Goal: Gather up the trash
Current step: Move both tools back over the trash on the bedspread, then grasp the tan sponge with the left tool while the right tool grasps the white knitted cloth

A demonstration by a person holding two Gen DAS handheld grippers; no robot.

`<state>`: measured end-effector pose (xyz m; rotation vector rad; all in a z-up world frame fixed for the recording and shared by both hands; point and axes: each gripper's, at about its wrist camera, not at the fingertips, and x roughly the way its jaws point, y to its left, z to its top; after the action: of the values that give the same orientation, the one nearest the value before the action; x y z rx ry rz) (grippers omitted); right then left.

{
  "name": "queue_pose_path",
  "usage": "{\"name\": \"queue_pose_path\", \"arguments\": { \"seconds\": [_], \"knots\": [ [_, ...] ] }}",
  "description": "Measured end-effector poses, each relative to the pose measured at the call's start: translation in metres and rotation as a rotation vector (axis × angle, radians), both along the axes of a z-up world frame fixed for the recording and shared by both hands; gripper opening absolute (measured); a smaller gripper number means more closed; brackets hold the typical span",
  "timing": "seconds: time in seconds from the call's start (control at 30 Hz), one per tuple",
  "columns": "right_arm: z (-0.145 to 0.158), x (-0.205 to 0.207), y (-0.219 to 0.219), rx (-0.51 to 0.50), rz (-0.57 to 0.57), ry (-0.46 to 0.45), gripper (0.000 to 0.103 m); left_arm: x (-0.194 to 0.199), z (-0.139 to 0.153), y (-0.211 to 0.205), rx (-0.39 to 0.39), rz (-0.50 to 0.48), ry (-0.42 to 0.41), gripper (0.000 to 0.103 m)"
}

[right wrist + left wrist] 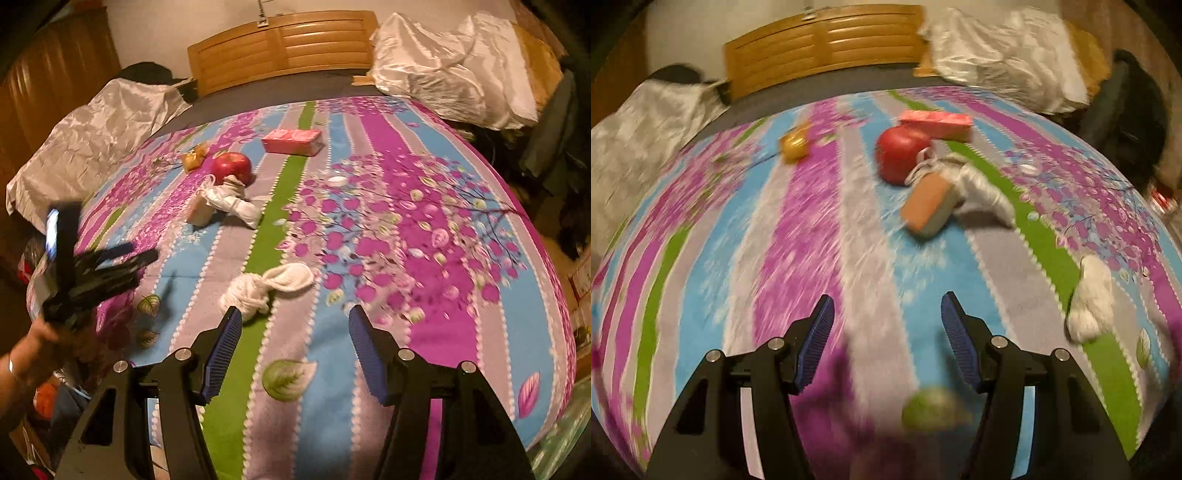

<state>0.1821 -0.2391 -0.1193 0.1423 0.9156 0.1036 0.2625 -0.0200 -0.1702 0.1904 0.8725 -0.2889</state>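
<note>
- Two grippers hang over a bed with a soft, fuzzy blanket [436,295] in pink, blue, grey and green stripes
- Left gripper [888,332] has black arms and ridged blue pads; its jaws are apart with nothing between them, tipped down at the blanket
- Right gripper [295,336] looks the same, jaws apart and bare, tipped down too
- From the right view, the left gripper [122,258] is a dark blur at the left edge, held by a hand [35,354]
- White crumpled wad [266,288] lies on the blanket just past the right gripper's left pad, near but not touching
- Round red apple [232,167], flat pink box [293,141], tan block [929,205], long white wrapper [232,201] and small gold thing [194,158] lie farther up the bed
- Small white cap [337,180] sits alone on the pink flowers
- Shiny white sheets [443,62] are heaped by the wooden headboard [284,44]
</note>
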Motion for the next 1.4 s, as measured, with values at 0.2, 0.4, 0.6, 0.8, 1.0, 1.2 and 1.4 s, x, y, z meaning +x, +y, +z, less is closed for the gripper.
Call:
{"name": "queue_pose_path", "arguments": {
  "seconds": [0.2, 0.4, 0.6, 0.8, 1.0, 1.2, 1.4],
  "knots": [
    [-0.004, 0.002, 0.000, -0.019, -0.006, 0.024, 0.062, 0.056, -0.004, -0.032, 0.018, -0.165, -0.041, 0.058],
    [-0.014, -0.008, -0.031, 0.011, -0.091, 0.063, 0.062, 0.082, -0.021, -0.055, 0.046, -0.276, 0.000, 0.041],
    [-0.019, -0.010, -0.039, 0.029, -0.106, 0.062, 0.062, 0.059, -0.016, -0.024, -0.064, -0.224, 0.043, 0.028],
    [-0.022, -0.007, -0.024, 0.033, -0.061, 0.063, 0.062, 0.004, -0.006, 0.015, -0.125, -0.181, 0.059, 0.028],
    [-0.022, 0.001, -0.005, 0.054, -0.012, 0.068, 0.062, -0.040, 0.002, 0.053, -0.195, -0.100, 0.099, 0.028],
    [-0.017, 0.012, 0.028, 0.069, 0.086, 0.061, 0.062, -0.063, -0.003, 0.077, -0.152, -0.059, 0.124, 0.030],
    [-0.021, 0.023, 0.091, 0.054, 0.270, 0.079, 0.062, -0.078, -0.016, 0.103, -0.133, -0.004, 0.159, 0.030]
  ]
}}
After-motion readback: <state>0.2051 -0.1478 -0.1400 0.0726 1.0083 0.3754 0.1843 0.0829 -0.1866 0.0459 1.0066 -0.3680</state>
